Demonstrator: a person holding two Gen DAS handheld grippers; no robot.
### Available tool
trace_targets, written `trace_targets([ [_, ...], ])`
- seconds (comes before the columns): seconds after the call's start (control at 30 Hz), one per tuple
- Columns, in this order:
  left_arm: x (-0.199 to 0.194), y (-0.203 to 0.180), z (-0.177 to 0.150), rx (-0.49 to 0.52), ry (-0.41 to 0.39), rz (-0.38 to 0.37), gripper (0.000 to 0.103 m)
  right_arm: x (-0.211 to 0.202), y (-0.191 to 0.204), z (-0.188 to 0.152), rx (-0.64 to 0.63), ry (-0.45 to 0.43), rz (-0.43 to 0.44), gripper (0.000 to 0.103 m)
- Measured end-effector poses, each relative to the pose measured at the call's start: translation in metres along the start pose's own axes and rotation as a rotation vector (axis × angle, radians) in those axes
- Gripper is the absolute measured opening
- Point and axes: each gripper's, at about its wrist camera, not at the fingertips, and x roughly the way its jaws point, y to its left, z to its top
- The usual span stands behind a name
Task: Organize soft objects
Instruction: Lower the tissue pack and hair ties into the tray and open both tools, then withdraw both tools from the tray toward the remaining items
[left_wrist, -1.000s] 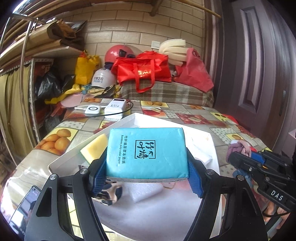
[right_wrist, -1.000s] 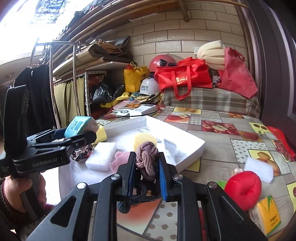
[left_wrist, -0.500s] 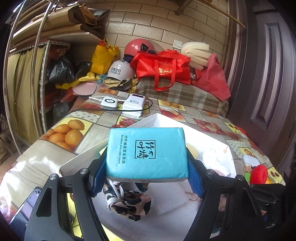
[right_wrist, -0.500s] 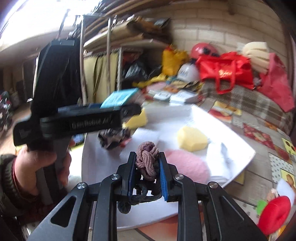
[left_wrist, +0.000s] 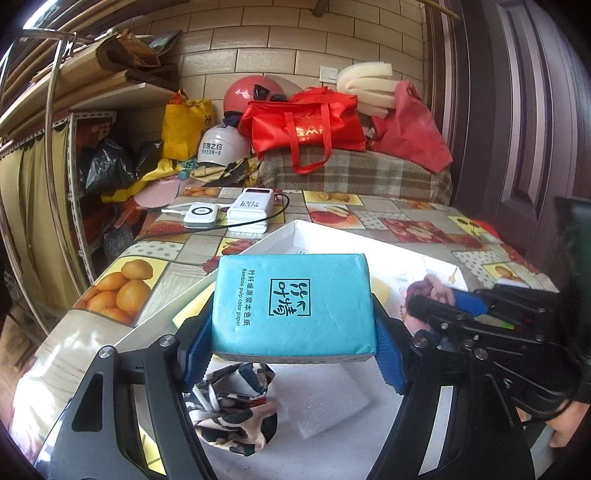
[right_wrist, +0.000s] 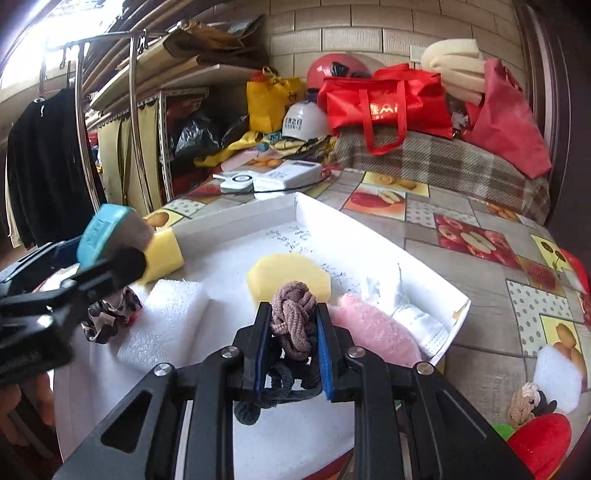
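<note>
The right gripper pinches a knotted rope ball between its fingers, above the white tray. The left gripper clamps a teal tissue pack over a patterned scrunchie. Beyond, power banks sit on the table.

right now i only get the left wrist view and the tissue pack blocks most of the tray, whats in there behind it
Observer: A pale yellow sponge lies mid-tray, behind the tissue pack.
Operator: anything to the right of it
Observer: A pink fluffy piece with a white cloth beside it, near the right wall.
Operator: what is the right hand-held gripper carrying
Observer: The right hand-held gripper is shut on a knotted brown rope, over the tray's near part.
</note>
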Motion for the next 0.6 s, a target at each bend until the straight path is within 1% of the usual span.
trace_targets([
  [0.07,0.003,0.002,0.000,-0.010,0.013,-0.001,0.074,-0.004,0.006,0.000,0.004,-0.019,0.022,0.022],
  [0.13,0.004,0.007,0.000,-0.033,0.019,-0.006,0.074,0.000,0.011,0.001,0.029,-0.006,0.063,0.022],
  [0.23,0.005,0.010,0.000,-0.046,0.023,0.005,0.074,-0.002,0.024,0.002,-0.026,-0.025,0.047,0.023],
  [0.27,0.005,0.009,0.000,-0.045,0.021,0.011,0.076,-0.003,0.026,0.002,-0.037,-0.033,0.041,0.023],
  [0.3,0.004,0.009,0.000,-0.044,0.015,0.028,0.076,-0.003,0.028,0.003,-0.048,-0.038,0.038,0.023],
  [0.33,0.002,0.008,0.000,-0.044,0.006,0.049,0.078,-0.004,0.029,0.002,-0.054,-0.040,0.032,0.026],
  [0.37,0.000,0.008,-0.001,-0.045,-0.005,0.066,0.083,-0.004,0.029,0.002,-0.057,-0.041,0.023,0.040],
  [0.4,-0.003,0.008,-0.001,-0.045,-0.016,0.076,0.086,-0.004,0.029,0.002,-0.057,-0.043,0.008,0.052],
  [0.43,-0.005,0.008,-0.002,-0.043,-0.028,0.082,0.086,-0.004,0.028,0.003,-0.055,-0.044,-0.003,0.088],
  [0.47,-0.007,0.007,-0.002,-0.038,-0.039,0.084,0.086,-0.005,0.028,0.003,-0.051,-0.050,-0.013,0.102],
  [0.6,-0.010,0.002,-0.003,-0.012,-0.057,0.098,0.086,-0.007,0.025,0.003,-0.044,-0.065,-0.027,0.103],
])
